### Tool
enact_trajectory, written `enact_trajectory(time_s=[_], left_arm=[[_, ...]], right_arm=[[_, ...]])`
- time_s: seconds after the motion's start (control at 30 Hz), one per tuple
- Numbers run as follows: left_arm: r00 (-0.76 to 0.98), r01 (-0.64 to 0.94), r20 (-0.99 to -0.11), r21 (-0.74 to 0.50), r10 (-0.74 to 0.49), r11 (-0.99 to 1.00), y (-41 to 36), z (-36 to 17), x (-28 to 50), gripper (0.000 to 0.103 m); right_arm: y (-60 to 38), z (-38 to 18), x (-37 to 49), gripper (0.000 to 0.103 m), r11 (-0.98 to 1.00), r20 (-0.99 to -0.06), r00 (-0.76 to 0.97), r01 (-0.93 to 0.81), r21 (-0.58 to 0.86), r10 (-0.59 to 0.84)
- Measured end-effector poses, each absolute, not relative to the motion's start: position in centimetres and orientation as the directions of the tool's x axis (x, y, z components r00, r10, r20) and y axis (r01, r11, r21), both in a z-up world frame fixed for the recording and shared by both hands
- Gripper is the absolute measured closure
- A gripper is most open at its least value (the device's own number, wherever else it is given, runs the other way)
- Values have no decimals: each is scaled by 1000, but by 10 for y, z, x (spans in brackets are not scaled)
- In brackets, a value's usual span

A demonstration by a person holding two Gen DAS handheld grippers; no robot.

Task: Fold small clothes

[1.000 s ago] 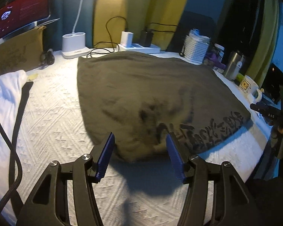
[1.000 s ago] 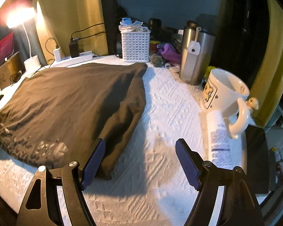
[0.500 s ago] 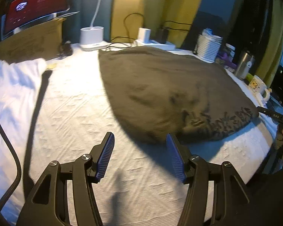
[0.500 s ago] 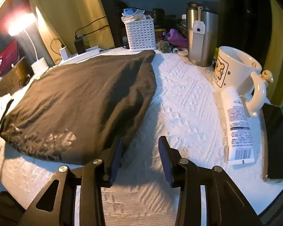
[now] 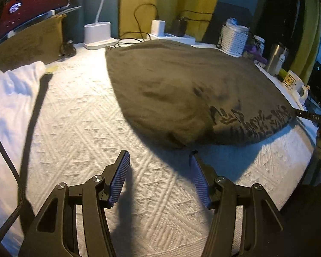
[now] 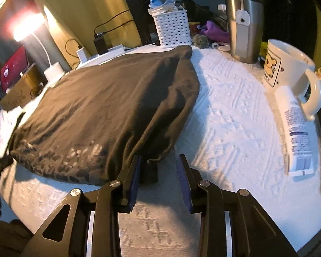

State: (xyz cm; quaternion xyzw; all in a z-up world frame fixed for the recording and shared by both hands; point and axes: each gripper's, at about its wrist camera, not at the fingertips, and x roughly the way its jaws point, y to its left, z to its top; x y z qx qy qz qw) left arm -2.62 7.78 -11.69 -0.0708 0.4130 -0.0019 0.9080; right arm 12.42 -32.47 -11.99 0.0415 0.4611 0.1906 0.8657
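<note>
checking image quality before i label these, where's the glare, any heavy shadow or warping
Right wrist view: the lamp blows out the upper left corner, and the mug bulges near the rim. Left wrist view: the left gripper throws a dark shadow on the white cover, the dark garment curves barrel-like, and the corners vignette.

Left tool (image 5: 158,158): two matte black fingers built from open triangular linkages, each joint fixed by a round silver screw; the inner faces carry ribbed blue pads (image 5: 119,177). A black braided cable (image 5: 4,150) runs beside it. Right tool (image 6: 159,160): the same black linkage frame, silver screws and blue pads (image 6: 134,177), with pale metal strips showing between the lower links.
</note>
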Motion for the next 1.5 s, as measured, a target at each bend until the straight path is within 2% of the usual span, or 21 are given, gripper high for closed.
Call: enact_trajectory(time_s=[0.07, 0.1, 0.13, 0.27, 0.3, 0.33, 0.37, 0.5, 0.73, 0.83, 0.97, 1.07, 1.13, 1.17, 1.27, 1.33, 1.37, 1.4, 1.47, 1.5], left_arm=[[666, -54, -746, -88, -30, 995, 73, -119, -19, 46], [665, -54, -746, -75, -20, 996, 72, -120, -15, 46], [657, -58, -753, -62, -8, 996, 70, -120, -9, 46], [645, -57, -764, -29, 15, 998, 65, -119, 6, 46], [645, -56, -764, -27, 15, 998, 66, -118, 8, 51], [659, -52, -752, -34, 9, 998, 66, -116, 10, 62], [665, -52, -747, -32, 11, 998, 67, -114, 11, 93], [730, -88, -679, 18, 76, 996, 71, -89, 7, 96], [784, -125, -599, 103, 162, 987, 78, -46, -8, 97], [760, -113, -625, 146, 180, 983, 76, -51, -13, 97], [668, -97, -725, 137, 166, 986, 83, -92, -22, 96], [620, -113, -770, 105, 153, 988, 92, -112, -29, 96], [611, -123, -779, 83, 141, 989, 97, -114, -33, 96], [611, -122, -780, 80, 138, 989, 99, -111, -34, 92], [664, -115, -734, 87, 142, 990, 95, -94, -43, 91], [690, -119, -706, 105, 158, 987, 90, -87, -44, 83], [691, -120, -704, 114, 166, 986, 90, -87, -44, 72], [684, -126, -708, 124, 176, 984, 91, -89, -42, 65], [661, -154, -727, 107, 183, 982, 100, -93, -42, 60], [656, -173, -735, 80, 175, 982, 107, -93, -43, 53]], right_arm=[[-325, -122, 125, 68, 918, -771, 507, -293, 267, 386], [-324, -122, 126, 79, 913, -768, 503, -301, 275, 397], [-323, -123, 126, 94, 905, -766, 490, -310, 293, 416], [-318, -116, 124, 97, 914, -762, 519, -326, 242, 387], [-319, -112, 124, 97, 917, -757, 531, -327, 229, 379], [-320, -107, 124, 97, 920, -752, 546, -329, 213, 369], [-321, -101, 125, 97, 925, -746, 565, -328, 189, 353], [-326, -74, 128, 98, 941, -716, 636, -328, 86, 288], [-339, -41, 135, 98, 944, -677, 698, -330, -17, 232], [-347, -49, 138, 98, 947, -698, 684, -320, -27, 211], [-354, -83, 133, 98, 947, -756, 627, -321, -31, 188], [-364, -114, 131, 99, 954, -787, 615, -262, -144, 50], [-382, -124, 130, 99, 967, -806, 590, -229, -108, 50], [-390, -124, 128, 99, 972, -806, 590, -214, -99, 48], [-397, -119, 120, 99, 972, -799, 599, -212, -99, 49], [-396, -114, 116, 99, 972, -791, 608, -219, -84, 68], [-394, -111, 115, 99, 972, -784, 615, -222, -74, 81], [-392, -107, 114, 99, 973, -777, 623, -224, -60, 95], [-387, -101, 112, 98, 972, -768, 630, -230, -42, 116], [-383, -98, 111, 98, 971, -763, 634, -235, -38, 124]])
